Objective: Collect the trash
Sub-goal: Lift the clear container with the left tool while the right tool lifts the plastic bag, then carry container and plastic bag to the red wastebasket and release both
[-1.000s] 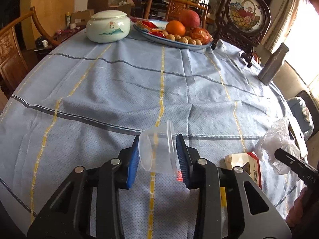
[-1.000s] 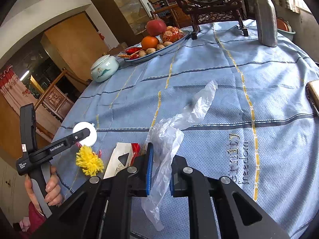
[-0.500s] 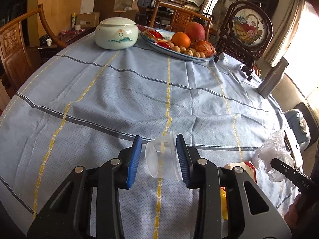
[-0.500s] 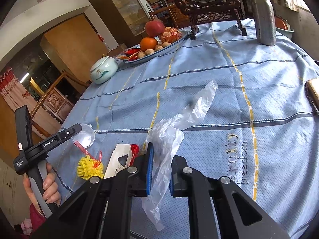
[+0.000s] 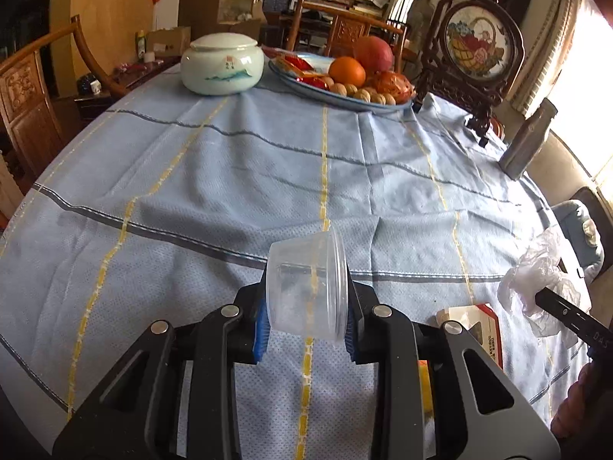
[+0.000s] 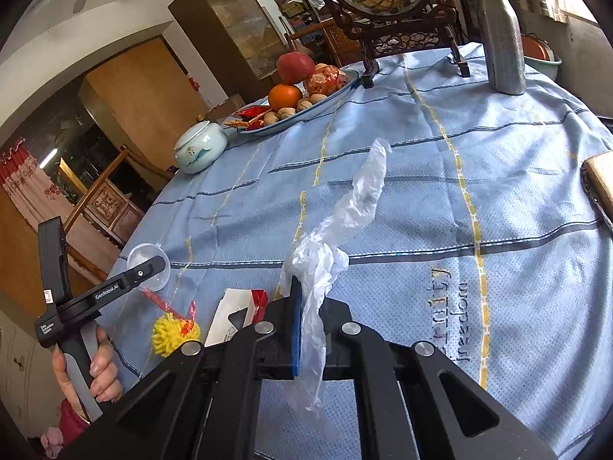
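Note:
A clear plastic cup (image 5: 308, 287) lies sideways between the blue pads of my left gripper (image 5: 306, 306), clear of the blue tablecloth (image 5: 230, 176). The jaws are closing tighter and press on the cup. In the right wrist view the same cup (image 6: 147, 258) shows at the left gripper (image 6: 145, 272), held by a hand. My right gripper (image 6: 310, 318) is closing on a thin white plastic bag (image 6: 360, 199), pinched between its pads, with one end trailing forward. A yellow pompom (image 6: 174, 335), a red wrapper (image 6: 164, 304) and a red-and-white carton (image 6: 233, 308) lie between the grippers.
At the far side stand a white lidded jar (image 5: 222, 65), a fruit plate (image 5: 345, 103), a carved framed ornament (image 5: 479, 50) and a grey metal bottle (image 5: 526, 140). A wooden chair (image 5: 27, 103) stands left of the table. A tan object (image 6: 601, 180) lies at the right edge.
The left jaws have squeezed closer on the cup, which has turned and risen slightly off the cloth. The right jaws have narrowed on the bag, which now bunches above them.

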The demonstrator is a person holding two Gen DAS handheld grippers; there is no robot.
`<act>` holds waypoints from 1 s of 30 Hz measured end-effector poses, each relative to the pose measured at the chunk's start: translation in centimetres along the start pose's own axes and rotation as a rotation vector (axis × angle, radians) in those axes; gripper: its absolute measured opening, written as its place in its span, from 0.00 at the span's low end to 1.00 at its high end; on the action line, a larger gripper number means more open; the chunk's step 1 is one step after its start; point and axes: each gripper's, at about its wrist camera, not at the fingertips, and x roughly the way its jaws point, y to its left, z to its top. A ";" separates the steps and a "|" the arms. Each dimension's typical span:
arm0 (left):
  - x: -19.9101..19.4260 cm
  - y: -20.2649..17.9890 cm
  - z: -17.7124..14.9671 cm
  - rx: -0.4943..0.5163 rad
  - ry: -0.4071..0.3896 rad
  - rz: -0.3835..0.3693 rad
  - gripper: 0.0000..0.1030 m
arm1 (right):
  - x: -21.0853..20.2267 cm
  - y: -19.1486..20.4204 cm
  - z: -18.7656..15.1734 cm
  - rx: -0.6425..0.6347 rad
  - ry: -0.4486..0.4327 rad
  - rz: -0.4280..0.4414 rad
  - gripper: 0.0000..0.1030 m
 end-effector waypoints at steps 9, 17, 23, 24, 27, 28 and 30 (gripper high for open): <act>-4.6 1.3 -0.8 -0.079 -0.076 -0.018 0.31 | -1.4 0.0 0.3 0.001 -0.067 0.030 0.06; -11.9 2.2 -3.2 -0.046 -0.142 0.082 0.31 | -2.1 1.2 -0.1 -0.037 -0.078 0.105 0.06; -16.7 4.0 -5.4 -0.058 -0.177 0.125 0.31 | -3.4 3.2 -1.5 -0.056 -0.085 0.164 0.06; -17.3 4.3 -5.8 -0.059 -0.184 0.132 0.31 | -3.7 3.8 -1.7 -0.067 -0.088 0.168 0.06; -19.3 5.2 -7.1 -0.064 -0.205 0.146 0.31 | -5.1 5.7 -2.7 -0.103 -0.103 0.189 0.06; -20.0 5.6 -7.7 -0.067 -0.211 0.149 0.31 | -5.5 6.3 -3.0 -0.114 -0.106 0.197 0.06; -21.0 6.3 -8.6 -0.073 -0.218 0.152 0.31 | -6.3 8.0 -3.9 -0.142 -0.108 0.219 0.06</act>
